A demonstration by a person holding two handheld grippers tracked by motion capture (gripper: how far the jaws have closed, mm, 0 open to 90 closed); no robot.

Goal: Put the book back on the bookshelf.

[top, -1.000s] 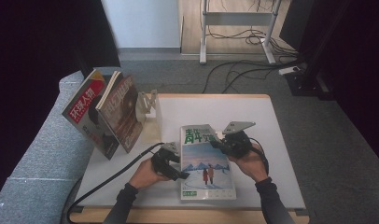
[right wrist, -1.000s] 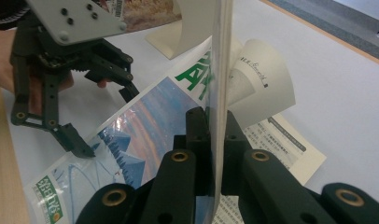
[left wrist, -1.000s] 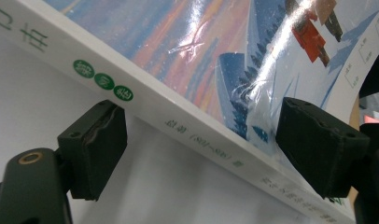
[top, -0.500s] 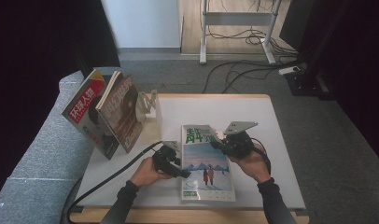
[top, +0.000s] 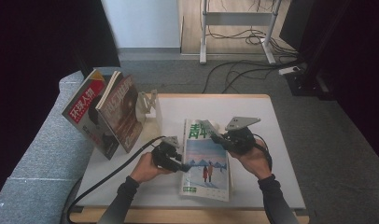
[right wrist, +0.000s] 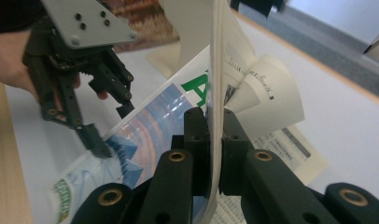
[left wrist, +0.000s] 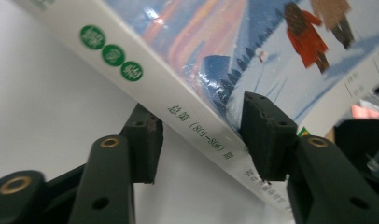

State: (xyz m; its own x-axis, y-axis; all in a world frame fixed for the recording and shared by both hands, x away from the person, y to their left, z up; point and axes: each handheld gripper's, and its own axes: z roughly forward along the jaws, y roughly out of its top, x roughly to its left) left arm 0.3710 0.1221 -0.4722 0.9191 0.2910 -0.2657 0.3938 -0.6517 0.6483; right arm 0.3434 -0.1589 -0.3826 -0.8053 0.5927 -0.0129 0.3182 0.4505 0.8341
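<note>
You are partway into opening the magazine (top: 207, 161), which lies flat near the middle of the counter (top: 271, 121), its spine to the left and its snowy cover facing up. Your right hand-held gripper (top: 214, 134) sits at the far right part of the magazine, and in the right gripper view its jaws are pressed together on a thin sheet (right wrist: 214, 93), most likely the cover or a few front pages, lifted on edge so that printed inner pages curl open behind it. That lift is the part already done. Your left hand-held gripper (top: 182, 166) rests at the left edge; in the left gripper view its jaws stand spread, one on the white counter side of the spine (left wrist: 197, 126) and the other on the cover, so it straddles the spine without pinching it. Whether the jaw on the cover presses down or only hovers just above is hard to tell from this angle. What is left, as I judge it, is to carry the raised sheet over toward the left and lay it flat while the left hand-held gripper steadies the spine. The other magazines (top: 103, 112) leaning in the stand (top: 149, 103) at the far left are untouched.
</note>
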